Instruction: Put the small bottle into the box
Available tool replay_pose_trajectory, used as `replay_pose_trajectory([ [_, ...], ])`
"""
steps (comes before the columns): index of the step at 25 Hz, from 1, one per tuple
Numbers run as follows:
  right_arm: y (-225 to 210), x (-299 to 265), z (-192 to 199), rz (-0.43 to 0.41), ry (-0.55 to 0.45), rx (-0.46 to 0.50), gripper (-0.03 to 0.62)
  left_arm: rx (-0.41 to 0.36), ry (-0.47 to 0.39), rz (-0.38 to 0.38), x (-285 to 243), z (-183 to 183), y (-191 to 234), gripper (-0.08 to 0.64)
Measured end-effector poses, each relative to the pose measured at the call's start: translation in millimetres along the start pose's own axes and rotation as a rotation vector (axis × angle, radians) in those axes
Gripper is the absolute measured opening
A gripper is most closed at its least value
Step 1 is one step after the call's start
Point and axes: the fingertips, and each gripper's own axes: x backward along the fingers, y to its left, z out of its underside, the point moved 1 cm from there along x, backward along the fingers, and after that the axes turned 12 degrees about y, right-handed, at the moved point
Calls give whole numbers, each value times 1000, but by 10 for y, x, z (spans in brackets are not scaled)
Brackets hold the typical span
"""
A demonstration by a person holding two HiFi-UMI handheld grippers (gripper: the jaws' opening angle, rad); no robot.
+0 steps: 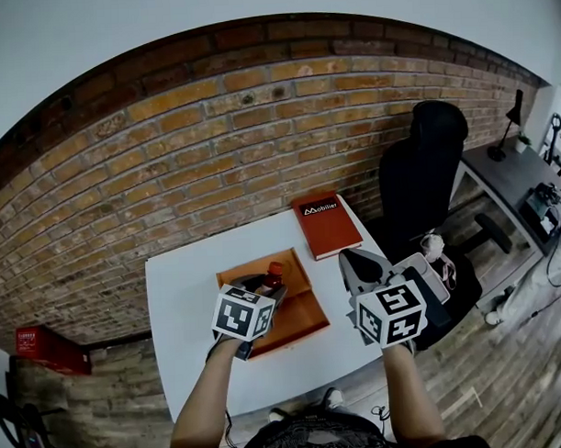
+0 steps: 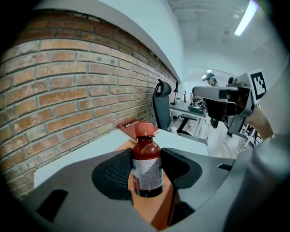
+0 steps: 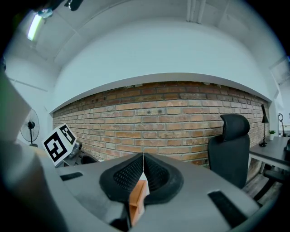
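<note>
My left gripper (image 2: 147, 176) is clamped on the small bottle (image 2: 147, 158): both pads press its sides at label height, w/ the neck and cap standing clear above them. Bottle is upright, long axis vertical, orange-red cap up, base down. The body is dark red-brown w/ a white label facing my camera. Its base sits over the orange box (image 1: 302, 311), low inside the box's outline. Can't tell if it touches the box floor.

The box lies open on the white table (image 1: 182, 295), roughly mid-table, in front of me. In the head view the bottle's cap pokes out just past my left marker cube, toward the box's far end.

My right gripper (image 3: 143, 163) has its jaws closed, tips meeting in a thin line w/ nothing between them. It hangs just right of the box, near the table's right edge, apart from the bottle. A sliver of the orange box shows below the joined pads in the right gripper view.

A red book (image 1: 326, 224) lies at the table's far right corner, by the brick wall (image 1: 213, 138). A black chair (image 1: 424, 168) stands to the right of the table
</note>
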Motion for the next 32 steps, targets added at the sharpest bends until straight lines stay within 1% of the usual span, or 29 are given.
replay_pose_trajectory([
  [5, -43, 24, 25, 4, 1, -6, 21, -36, 92, 51, -216, 86, -144, 219],
  [9, -56, 31, 67, 4, 7, -14, 21, -77, 189, 84, -403, 214, -261, 219],
  [13, -53, 19, 102, 0, 14, -15, 21, -104, 262, 120, -606, 360, -383, 218],
  [19, -65, 14, 128, -2, 19, -19, 21, -147, 385, 131, -870, 593, -488, 218],
  [21, -69, 6, 141, -2, 24, -19, 21, -149, 418, 145, -937, 657, -512, 218],
  [25, -101, 8, 168, 1, 30, -23, 21, -129, 488, 177, -1052, 798, -547, 219],
  [32, -161, 42, 206, 14, 38, -24, 21, -109, 631, 173, -1269, 1010, -589, 219],
])
